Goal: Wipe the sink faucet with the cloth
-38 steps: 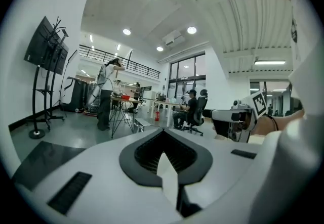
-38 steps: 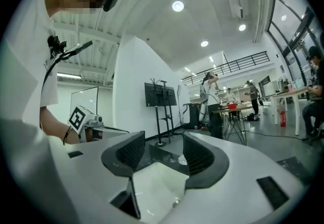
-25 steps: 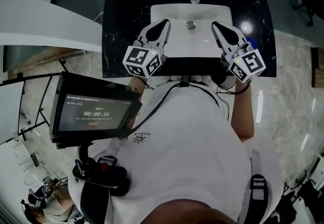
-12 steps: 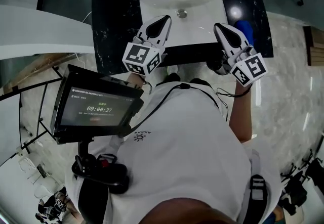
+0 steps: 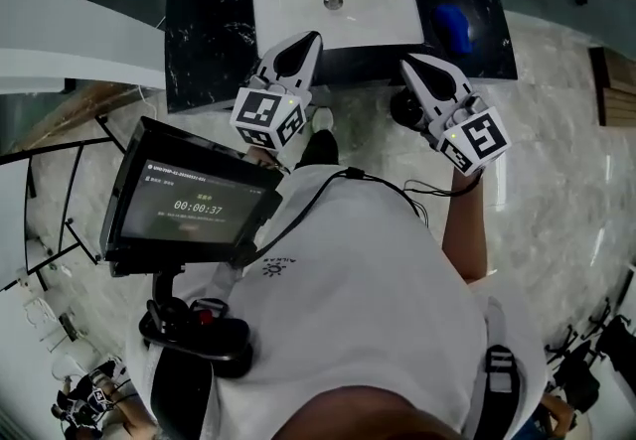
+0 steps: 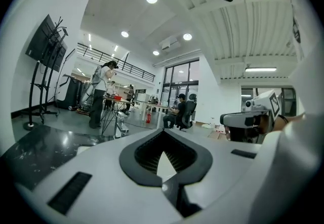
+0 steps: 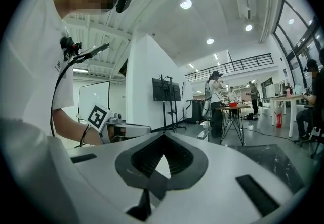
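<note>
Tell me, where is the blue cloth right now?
In the head view, the blue cloth lies on the black countertop, just right of the white sink, a little beyond the right gripper and untouched.

Bright ceiling spotlights, fisheye-warped edges

The dark screen (image 5: 189, 205) shows 00:00:37 in big numbers. The small words around it and the print on the shirt (image 5: 338, 279) are too tiny to read.
</note>
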`<action>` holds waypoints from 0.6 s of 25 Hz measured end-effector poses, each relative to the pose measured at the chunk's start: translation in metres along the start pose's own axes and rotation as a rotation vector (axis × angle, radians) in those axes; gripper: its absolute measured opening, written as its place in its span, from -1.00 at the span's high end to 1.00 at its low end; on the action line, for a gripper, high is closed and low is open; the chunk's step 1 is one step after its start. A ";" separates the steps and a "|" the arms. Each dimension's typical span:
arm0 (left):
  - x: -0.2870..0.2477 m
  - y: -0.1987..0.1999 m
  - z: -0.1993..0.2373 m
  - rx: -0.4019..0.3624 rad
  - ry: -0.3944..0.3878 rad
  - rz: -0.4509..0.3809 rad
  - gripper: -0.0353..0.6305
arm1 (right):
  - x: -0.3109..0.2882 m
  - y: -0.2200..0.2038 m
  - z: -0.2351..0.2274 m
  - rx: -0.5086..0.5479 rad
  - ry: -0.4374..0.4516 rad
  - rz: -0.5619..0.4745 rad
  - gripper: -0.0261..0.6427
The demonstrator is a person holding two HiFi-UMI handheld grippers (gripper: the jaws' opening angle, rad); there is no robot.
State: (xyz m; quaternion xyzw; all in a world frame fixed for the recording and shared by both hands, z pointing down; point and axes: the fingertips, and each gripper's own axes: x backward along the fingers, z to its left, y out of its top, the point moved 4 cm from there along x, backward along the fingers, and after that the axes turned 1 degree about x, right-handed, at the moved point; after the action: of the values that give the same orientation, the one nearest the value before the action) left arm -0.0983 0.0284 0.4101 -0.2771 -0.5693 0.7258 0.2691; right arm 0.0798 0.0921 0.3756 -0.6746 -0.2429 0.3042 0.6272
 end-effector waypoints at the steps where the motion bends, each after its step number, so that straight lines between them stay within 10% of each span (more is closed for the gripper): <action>1: 0.007 -0.003 -0.011 -0.004 0.010 -0.004 0.89 | 0.015 -0.004 0.006 0.000 0.001 0.000 0.91; 15: 0.122 -0.045 -0.173 -0.032 0.107 0.003 0.89 | 0.154 -0.033 0.103 -0.008 0.132 -0.073 0.91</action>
State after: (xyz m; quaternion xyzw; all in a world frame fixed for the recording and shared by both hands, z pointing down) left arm -0.0577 0.2407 0.4081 -0.3203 -0.5652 0.7012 0.2937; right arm 0.1156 0.2765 0.3892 -0.6862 -0.2267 0.2351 0.6500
